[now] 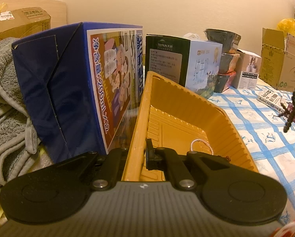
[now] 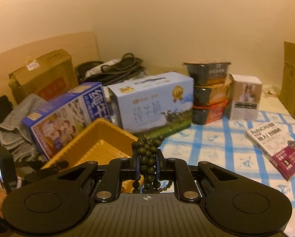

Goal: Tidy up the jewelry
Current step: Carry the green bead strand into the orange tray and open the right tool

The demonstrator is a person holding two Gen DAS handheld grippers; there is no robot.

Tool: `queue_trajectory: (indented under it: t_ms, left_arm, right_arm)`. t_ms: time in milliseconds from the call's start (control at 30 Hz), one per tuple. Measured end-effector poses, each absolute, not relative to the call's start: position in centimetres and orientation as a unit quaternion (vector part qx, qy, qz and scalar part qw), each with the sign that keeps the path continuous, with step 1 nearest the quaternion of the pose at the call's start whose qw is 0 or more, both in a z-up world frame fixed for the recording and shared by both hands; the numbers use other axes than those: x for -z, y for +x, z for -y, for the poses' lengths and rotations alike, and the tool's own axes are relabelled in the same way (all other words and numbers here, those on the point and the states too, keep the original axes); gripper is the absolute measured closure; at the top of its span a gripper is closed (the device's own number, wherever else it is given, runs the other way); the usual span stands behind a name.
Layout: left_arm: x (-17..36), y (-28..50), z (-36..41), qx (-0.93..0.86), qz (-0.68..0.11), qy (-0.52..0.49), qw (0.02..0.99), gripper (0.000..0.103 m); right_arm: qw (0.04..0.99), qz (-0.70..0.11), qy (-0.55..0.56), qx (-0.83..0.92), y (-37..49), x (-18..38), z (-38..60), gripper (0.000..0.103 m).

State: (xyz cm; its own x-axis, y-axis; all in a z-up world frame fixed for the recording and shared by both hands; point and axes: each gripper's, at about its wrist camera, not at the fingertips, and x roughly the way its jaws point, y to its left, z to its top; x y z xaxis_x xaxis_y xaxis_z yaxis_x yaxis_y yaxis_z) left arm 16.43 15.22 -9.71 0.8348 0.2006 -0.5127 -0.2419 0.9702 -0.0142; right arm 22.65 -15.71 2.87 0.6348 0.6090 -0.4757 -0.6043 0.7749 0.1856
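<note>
Right gripper: jaws closed on a bunched strand of dark beads. The beads are stacked between the pads, spilling over the fingertips above and hanging in loose loops below, toward the camera. The strand's long axis runs roughly vertical through the grip. In the left wrist view the same strand appears at the far right edge, dangling clear of the checked cloth.

Left gripper: jaws closed on the near wall of the yellow tray, one finger outside the wall, the other inside. The tray's long axis runs straight ahead from these fingers, and the tray looks tipped up on its side edge rather than lying flat.

Inside the tray, just ahead and right of the inner finger, lies a pale thin chain, partly hidden by the finger linkage.

Governing relation: from the right fingers the tray lies ahead and to the left, close by, its open cavity lower than the beads. The bead strand is near the tray's rim but apart from it. The right hand carries the load; the left only steadies the receptacle.

Judgement: the next move calls for carrying the beads leftward over the cavity before release. Risk: trailing loops may catch on the rim.
</note>
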Motion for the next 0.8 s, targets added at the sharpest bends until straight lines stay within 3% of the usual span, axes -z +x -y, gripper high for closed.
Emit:
queue_trajectory:
  t_ms: [500, 800]
  left_arm:
    - [9.6, 16.3, -15.3, -0.115, -0.262, -0.044, 0.957, 0.098]
    - [9.7, 16.3, -15.4, -0.114, -0.262, -0.047, 0.957, 0.098]
  right_arm:
    - [0.877, -0.265, 0.009, -0.401, 22.6, -3.3, 9.3, 0.088]
    - [0.863, -0.314, 0.002, -0.395, 25.1, 0.6, 4.6, 0.088]
